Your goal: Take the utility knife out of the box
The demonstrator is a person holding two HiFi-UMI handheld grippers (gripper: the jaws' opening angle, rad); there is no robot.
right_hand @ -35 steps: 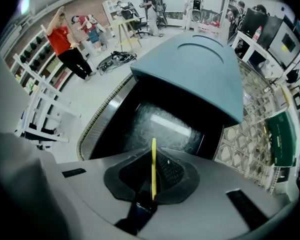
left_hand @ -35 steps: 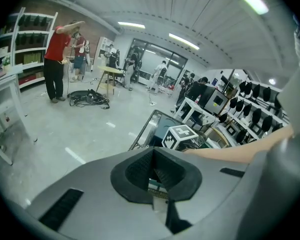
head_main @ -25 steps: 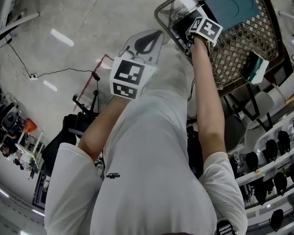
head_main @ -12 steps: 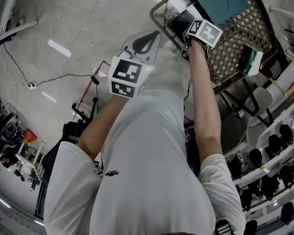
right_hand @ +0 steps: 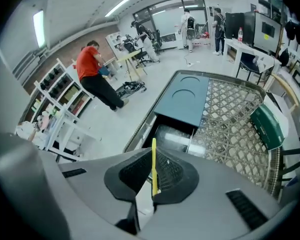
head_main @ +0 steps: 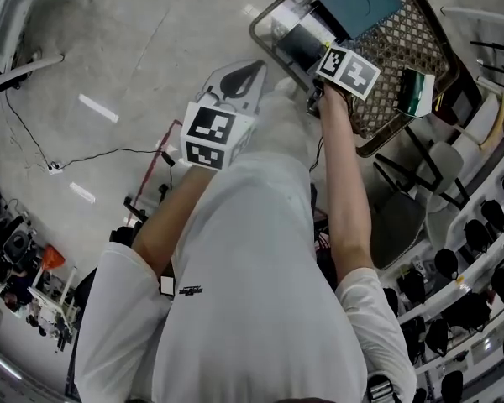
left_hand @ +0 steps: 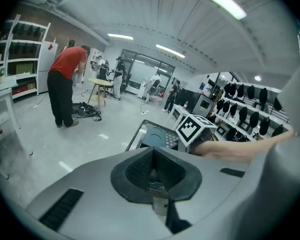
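Note:
My right gripper point(right_hand: 153, 160) is shut on the utility knife point(right_hand: 153, 156), which shows edge-on as a thin yellow strip standing up between the pads. Below it lies the open black box point(right_hand: 171, 136), its teal lid point(right_hand: 183, 99) folded back, inside a wire basket point(right_hand: 231, 130). In the head view the right gripper's marker cube point(head_main: 348, 68) hovers over the box point(head_main: 301, 44). My left gripper point(left_hand: 153, 178) hangs to the left of the basket with its pads together and nothing held.
A green carton point(right_hand: 268, 127) lies at the basket's right side. A person in a red top point(right_hand: 92, 74) bends over near shelves point(right_hand: 60, 114) across the floor. Racks of dark items point(head_main: 479, 250) stand to the right.
Both grippers have risen. The right one has lifted up and away from the open box with the yellow knife in it.

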